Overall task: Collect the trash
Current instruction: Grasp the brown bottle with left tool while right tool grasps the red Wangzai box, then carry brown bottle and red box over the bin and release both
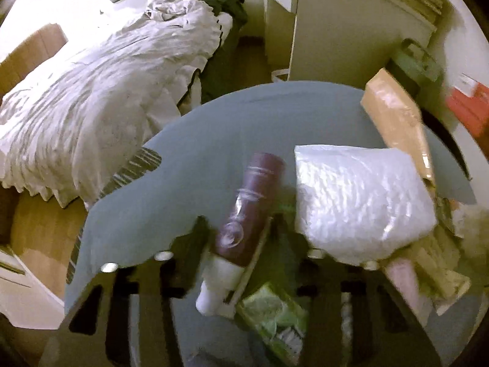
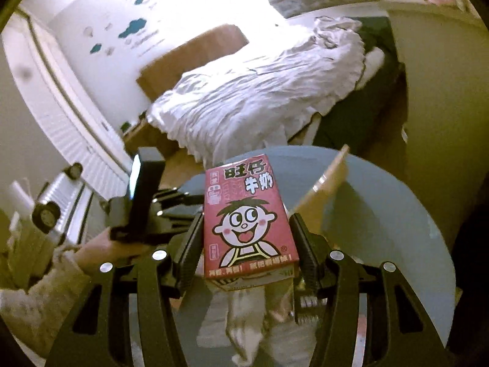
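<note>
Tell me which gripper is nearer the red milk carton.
Right. The right gripper has the red milk carton between its fingers; the left gripper is off to its side.

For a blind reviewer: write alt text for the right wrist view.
The right gripper has its fingers closed on a red milk carton printed with a cartoon face, above a blue bin bag holding trash. The left gripper is at left, a rumpled white bed behind.
</note>
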`<state>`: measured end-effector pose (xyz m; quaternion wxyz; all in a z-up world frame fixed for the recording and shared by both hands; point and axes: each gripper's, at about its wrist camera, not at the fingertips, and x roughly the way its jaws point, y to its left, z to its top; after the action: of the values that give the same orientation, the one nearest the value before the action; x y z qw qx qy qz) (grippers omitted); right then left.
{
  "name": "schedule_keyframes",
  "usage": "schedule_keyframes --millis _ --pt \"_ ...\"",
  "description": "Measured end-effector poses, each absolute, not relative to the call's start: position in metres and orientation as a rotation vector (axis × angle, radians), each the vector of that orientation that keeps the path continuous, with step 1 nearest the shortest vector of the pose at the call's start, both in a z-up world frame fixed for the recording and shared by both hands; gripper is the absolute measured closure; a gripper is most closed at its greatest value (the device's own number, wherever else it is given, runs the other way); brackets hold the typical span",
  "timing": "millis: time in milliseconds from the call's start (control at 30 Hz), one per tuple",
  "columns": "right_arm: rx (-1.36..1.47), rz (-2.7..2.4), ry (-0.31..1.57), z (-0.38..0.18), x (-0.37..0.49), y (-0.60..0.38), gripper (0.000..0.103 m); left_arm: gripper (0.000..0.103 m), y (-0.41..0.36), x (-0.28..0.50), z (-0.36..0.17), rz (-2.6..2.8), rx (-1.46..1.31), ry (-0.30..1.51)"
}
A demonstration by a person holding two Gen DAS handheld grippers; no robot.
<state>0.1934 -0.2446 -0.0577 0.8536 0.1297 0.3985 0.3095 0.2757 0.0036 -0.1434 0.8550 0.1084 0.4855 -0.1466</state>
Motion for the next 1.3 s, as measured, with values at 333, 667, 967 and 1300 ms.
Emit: schedule_keyframes --millis 333,667,967,1300 --pt "0.428 0.688 0.824 -0.076 0.170 -0.280 0.047 0.078 0.027 0.268 -0.114 -0.270 -0.085 0.981" --pt "0.711 0.536 0.583 -0.063 0.136 -0.423 0.047 0.079 -0.083 0.219 -0.024 -0.501 -0.158 0.812" --pt "0.919 0.185 0.438 -0.119 0.100 -0.572 0.047 0.079 -0.238 0.217 -0.041 -0.698 -0.132 0.860" --pt "1.015 0.028 0.536 -0.185 0.106 -0.618 0.047 0.079 -0.347 0.239 -0.095 -0.759 -0.082 0.977"
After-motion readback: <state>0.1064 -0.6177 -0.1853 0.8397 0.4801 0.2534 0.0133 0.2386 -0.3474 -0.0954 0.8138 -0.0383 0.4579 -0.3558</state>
